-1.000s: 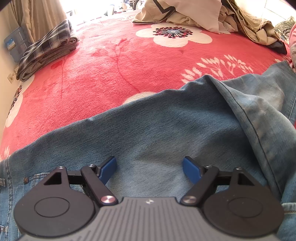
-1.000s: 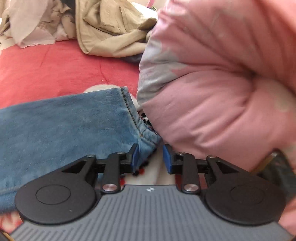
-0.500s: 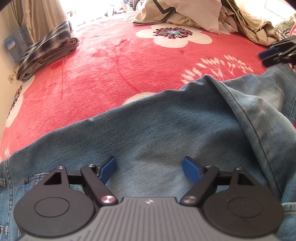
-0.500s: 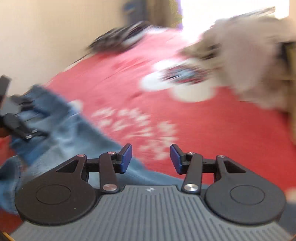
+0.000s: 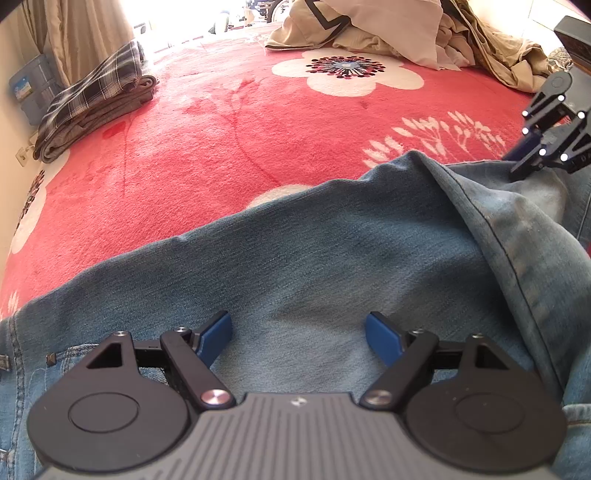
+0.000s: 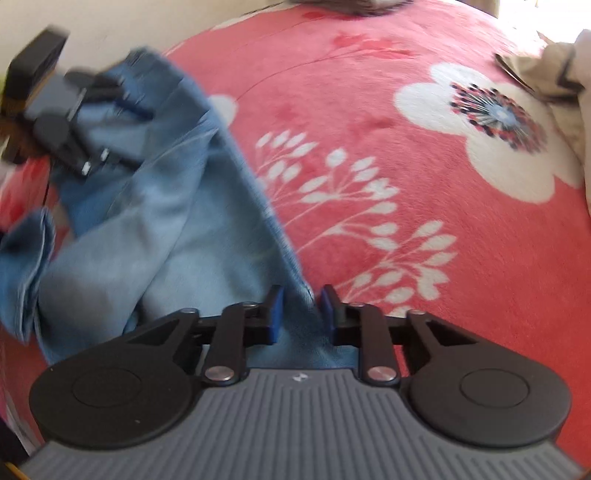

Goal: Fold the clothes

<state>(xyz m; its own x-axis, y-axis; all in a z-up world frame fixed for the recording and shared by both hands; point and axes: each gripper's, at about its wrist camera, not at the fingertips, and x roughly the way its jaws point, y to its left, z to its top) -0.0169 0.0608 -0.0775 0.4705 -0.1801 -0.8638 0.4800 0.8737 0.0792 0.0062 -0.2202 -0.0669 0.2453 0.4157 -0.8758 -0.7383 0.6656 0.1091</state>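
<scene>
Between right tongs (image 6: 300,308): jeans (image 6: 155,229) edge.

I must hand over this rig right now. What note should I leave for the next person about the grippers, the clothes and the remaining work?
Left gripper: open, low over the waist end of the jeans, holding nothing.
Right gripper: fingers close together with the edge of a jeans leg between them; the view is blurred, so a firm grip cannot be confirmed.
The jeans lie spread and rumpled on the red floral blanket, not yet folded.
Done: a folded plaid garment sits at the far left of the bed.
Left: fold the jeans, then the beige clothes pile at the far end.
</scene>
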